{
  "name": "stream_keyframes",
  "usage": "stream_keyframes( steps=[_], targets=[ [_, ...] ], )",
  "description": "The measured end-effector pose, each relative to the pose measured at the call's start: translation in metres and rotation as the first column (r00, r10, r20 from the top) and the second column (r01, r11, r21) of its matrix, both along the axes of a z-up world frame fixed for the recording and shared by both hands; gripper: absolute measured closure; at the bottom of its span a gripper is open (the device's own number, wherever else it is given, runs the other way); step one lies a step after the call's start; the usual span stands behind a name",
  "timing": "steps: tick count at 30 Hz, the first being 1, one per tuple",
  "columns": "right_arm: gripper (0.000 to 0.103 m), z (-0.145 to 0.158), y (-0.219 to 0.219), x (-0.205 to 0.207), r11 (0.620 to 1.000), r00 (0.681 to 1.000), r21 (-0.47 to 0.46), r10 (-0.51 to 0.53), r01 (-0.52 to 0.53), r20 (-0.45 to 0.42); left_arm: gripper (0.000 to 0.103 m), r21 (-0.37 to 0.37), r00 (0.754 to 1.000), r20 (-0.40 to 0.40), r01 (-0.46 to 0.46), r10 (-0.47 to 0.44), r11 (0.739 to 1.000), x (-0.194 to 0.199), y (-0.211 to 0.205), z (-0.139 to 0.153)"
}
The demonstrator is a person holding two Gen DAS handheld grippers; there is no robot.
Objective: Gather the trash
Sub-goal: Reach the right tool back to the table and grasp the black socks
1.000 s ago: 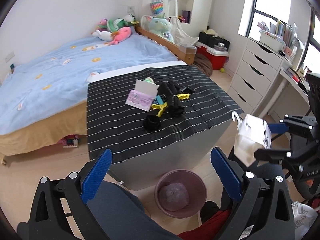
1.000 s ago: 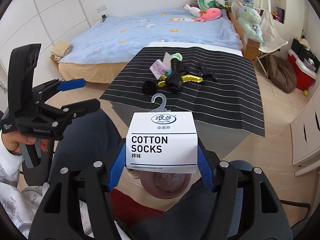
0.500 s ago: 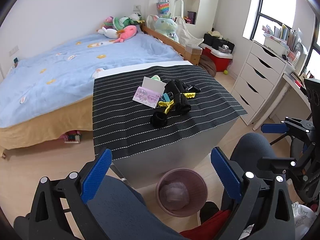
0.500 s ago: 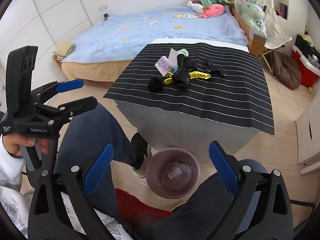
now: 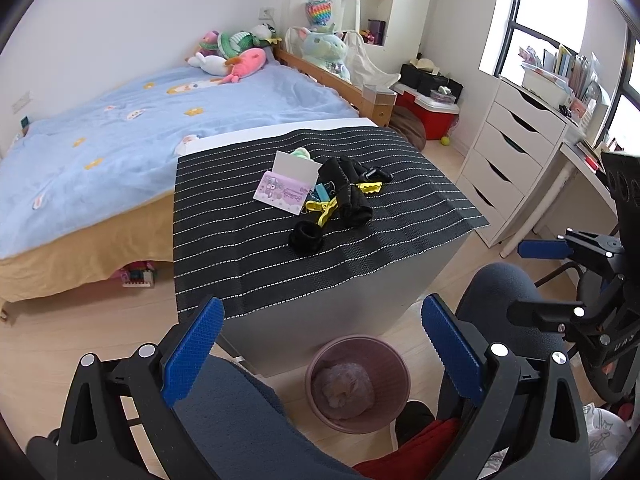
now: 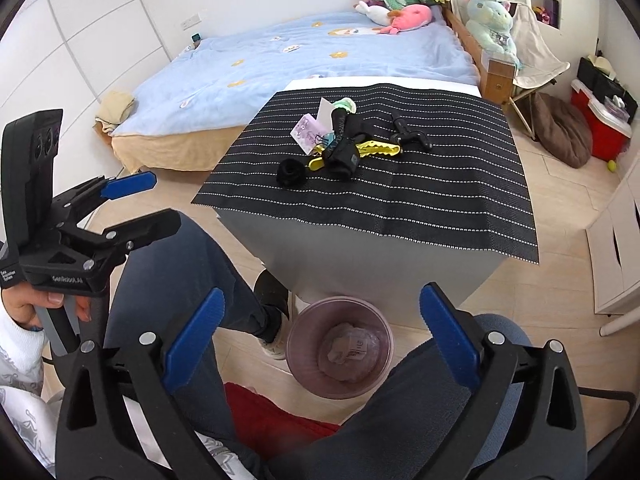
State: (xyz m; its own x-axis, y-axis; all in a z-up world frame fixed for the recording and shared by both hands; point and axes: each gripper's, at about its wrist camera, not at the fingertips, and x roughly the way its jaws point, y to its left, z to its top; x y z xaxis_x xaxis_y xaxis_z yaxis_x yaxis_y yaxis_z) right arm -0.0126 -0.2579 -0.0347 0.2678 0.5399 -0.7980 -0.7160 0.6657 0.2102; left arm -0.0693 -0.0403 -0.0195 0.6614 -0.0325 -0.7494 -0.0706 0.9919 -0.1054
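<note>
Both grippers are hanging above the pink bin [image 6: 339,347], which is standing on the floor at the foot of the bench [image 5: 400,280], between the person's knees. The right gripper [image 6: 320,330] is holding its jaws released and wide apart with nothing between them; the left gripper [image 5: 320,338] is also gaping and carrying nothing. Inside the bin, a pale crumpled wrapper with a small printed label is lying at the bottom.

The remaining trash is sitting up on the bench, well beyond the bin: a pink-and-white paper card [image 5: 286,188] is lying at the left of the cluster, touching a black sock [image 5: 348,196] and yellow clips [image 5: 320,210], with a rolled black band [image 5: 306,237] nearest the bin.

Judging from this, the step in hand is reaching back for the next piece. It would go best by choosing the card, approaching from its free left edge so the jaws are closing on paper alone and not dragging the clips or sock along, then lifting clear before swinging over the bin.
</note>
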Motion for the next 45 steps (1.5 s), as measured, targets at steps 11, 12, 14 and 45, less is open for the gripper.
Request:
stream_keyframes(
  steps=[11,12,14,45],
  targets=[
    [0.006,0.020,0.037,0.049,1.000,0.998,0.021,-0.023,0.022,0.051,0.008,-0.014,1.000,0.011,-0.007,0.007,1.000,0.003,0.001,0.001],
    [0.006,0.019,0.042,0.056,0.999,0.998,0.017,-0.032,0.031,0.047,0.008,-0.016,1.000,0.013,-0.008,0.009,1.000,0.003,0.002,0.001],
    [0.006,0.015,0.052,0.068,0.999,0.999,0.016,-0.035,0.035,0.024,0.008,-0.016,1.000,0.017,-0.010,0.011,1.000,0.002,0.002,0.002],
    [0.072,-0.063,0.125,0.145,0.995,0.979,-0.072,-0.085,0.073,-0.186,0.008,-0.037,0.998,0.009,-0.065,0.065,0.997,0.002,0.024,-0.006]
  ],
)
